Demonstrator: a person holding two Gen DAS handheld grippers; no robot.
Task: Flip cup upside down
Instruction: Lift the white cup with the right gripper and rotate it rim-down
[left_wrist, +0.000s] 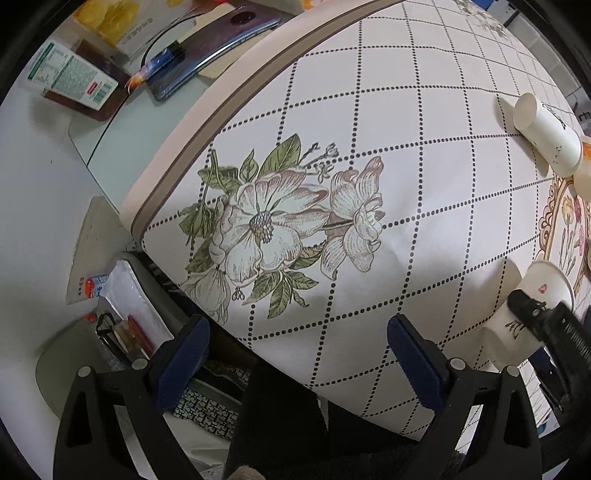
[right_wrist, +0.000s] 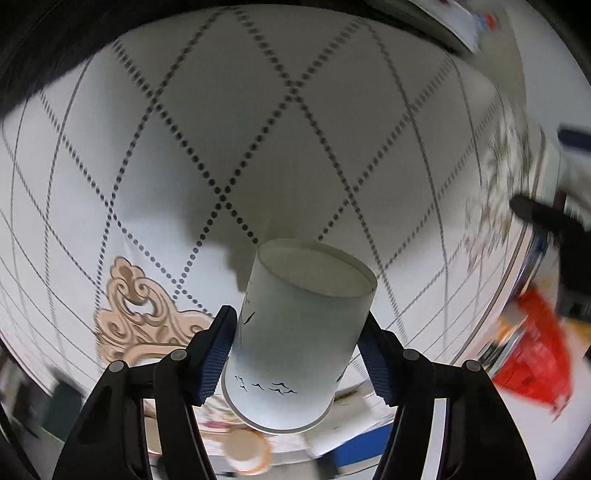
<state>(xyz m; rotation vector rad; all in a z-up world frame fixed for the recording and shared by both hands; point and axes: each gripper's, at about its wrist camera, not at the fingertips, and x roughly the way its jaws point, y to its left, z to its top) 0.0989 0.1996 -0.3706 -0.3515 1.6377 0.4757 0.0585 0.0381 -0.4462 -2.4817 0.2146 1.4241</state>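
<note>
My right gripper (right_wrist: 297, 338) is shut on a white paper cup (right_wrist: 295, 332) with small black bird drawings. I hold it tilted above the checked tablecloth (right_wrist: 258, 129), its base pointing away from me and its rolled rim toward the camera. In the left wrist view the same cup (left_wrist: 546, 291) shows at the right edge, clamped in the right gripper's black fingers (left_wrist: 532, 314). My left gripper (left_wrist: 299, 332) is open and empty over the flower print (left_wrist: 280, 229). A second white paper cup (left_wrist: 546, 136) lies on its side at the far right.
The round table's edge (left_wrist: 207, 122) runs along the left. Beyond it lie a phone (left_wrist: 218, 55), a boxed tube (left_wrist: 70, 77) and a lighter (left_wrist: 155, 66). An orange-trimmed cup (right_wrist: 245, 454) and a red packet (right_wrist: 535, 362) sit near the right gripper.
</note>
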